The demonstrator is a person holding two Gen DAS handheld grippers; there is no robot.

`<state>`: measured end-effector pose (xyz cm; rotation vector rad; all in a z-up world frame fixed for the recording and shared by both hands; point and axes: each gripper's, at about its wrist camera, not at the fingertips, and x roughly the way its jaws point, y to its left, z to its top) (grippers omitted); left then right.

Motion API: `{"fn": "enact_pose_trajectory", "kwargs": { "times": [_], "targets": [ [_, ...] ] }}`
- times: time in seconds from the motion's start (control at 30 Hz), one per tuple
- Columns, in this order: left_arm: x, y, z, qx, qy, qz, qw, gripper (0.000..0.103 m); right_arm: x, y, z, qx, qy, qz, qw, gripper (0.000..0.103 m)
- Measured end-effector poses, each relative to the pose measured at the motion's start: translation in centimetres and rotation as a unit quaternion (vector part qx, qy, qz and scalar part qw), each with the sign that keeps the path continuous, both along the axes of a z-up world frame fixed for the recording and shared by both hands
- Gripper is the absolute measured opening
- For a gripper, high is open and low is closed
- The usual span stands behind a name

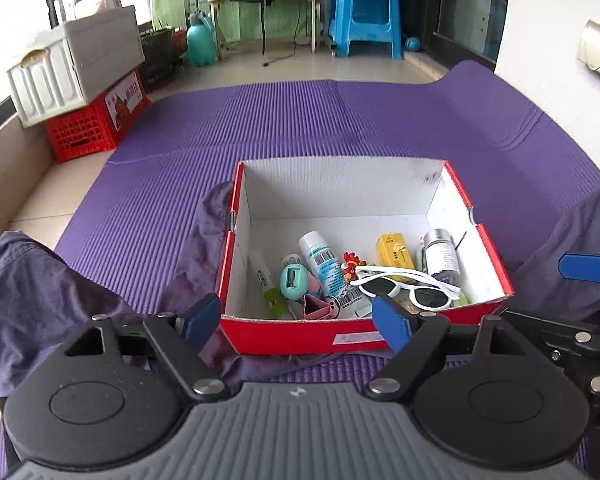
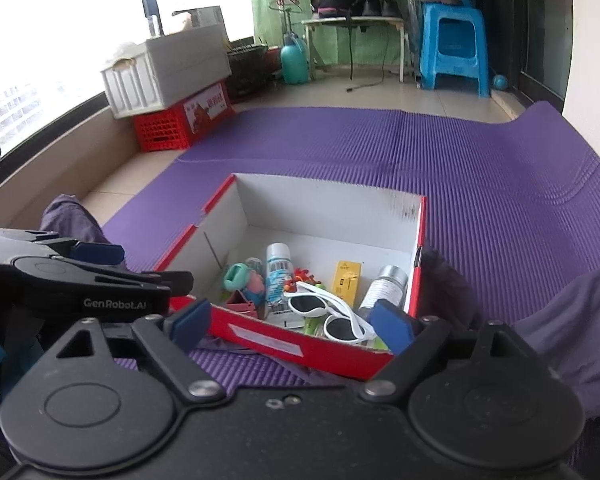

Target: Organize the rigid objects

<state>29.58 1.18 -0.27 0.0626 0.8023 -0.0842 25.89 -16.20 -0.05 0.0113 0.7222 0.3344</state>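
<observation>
Your left claw [image 1: 298,320] stands wide, its blue-padded fingers [image 1: 202,316] splayed to either side of the near wall of the red cardboard shoebox with the white interior [image 1: 380,184], nothing between them. Your right claw [image 2: 290,326] gapes just as wide over the same near wall, its blue pads clear of everything.

The open shoebox sits on a ribbed purple foam mat [image 1: 300,120] spread over the tiled floor, with a crumpled purple-grey cloth [image 1: 48,292] bunched around its near corners. The small rigid things lie gathered at the near end of the box:
- a pair of white-framed sunglasses with dark lenses [image 1: 408,286] on top, close to the near wall;
- a white tube with blue print and a barcode [image 1: 324,264] slanting beside them;
- a mint-green oval pencil sharpener [image 1: 293,278] to the left;
- a yellow carton [image 1: 396,254] and a silver-capped white bottle [image 1: 440,254] to the right;
- a pink folded clip [image 1: 316,308] against the near wall;
- a small red rooster figure [image 1: 352,266] between tube and carton.

Beyond the mat stand a white plastic crate on a red lattice crate [image 1: 84,136], a teal spray bottle [image 1: 200,44] and a blue plastic stool [image 1: 364,20].
</observation>
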Motion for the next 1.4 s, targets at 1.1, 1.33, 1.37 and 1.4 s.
{"fn": "enact_pose_trajectory", "kwargs": {
  "times": [1.1, 1.33, 1.37, 1.4],
  "targets": [
    [-13.5, -0.4, 3.2, -0.032, -0.067, 0.009, 0.9972, 0.09, -11.2, -1.8, 2.6, 0.057, -0.075, 0.0, 0.996, 0.103],
    [-14.5, -0.6, 2.7, -0.04, -0.063, 0.009, 0.9972, 0.09, -12.3, -2.2, 2.1, 0.052, -0.079, -0.005, 0.995, 0.103],
    [-14.6, -0.5, 2.6, -0.04, -0.061, 0.009, 0.9973, 0.09, -12.5, -2.2, 2.0, 0.052, -0.079, -0.006, 0.995, 0.103],
    [-14.6, -0.5, 2.5, -0.041, -0.061, 0.009, 0.9973, 0.09, -12.6, -2.2, 1.9, 0.052, -0.079, -0.006, 0.996, 0.103]
  ]
}}
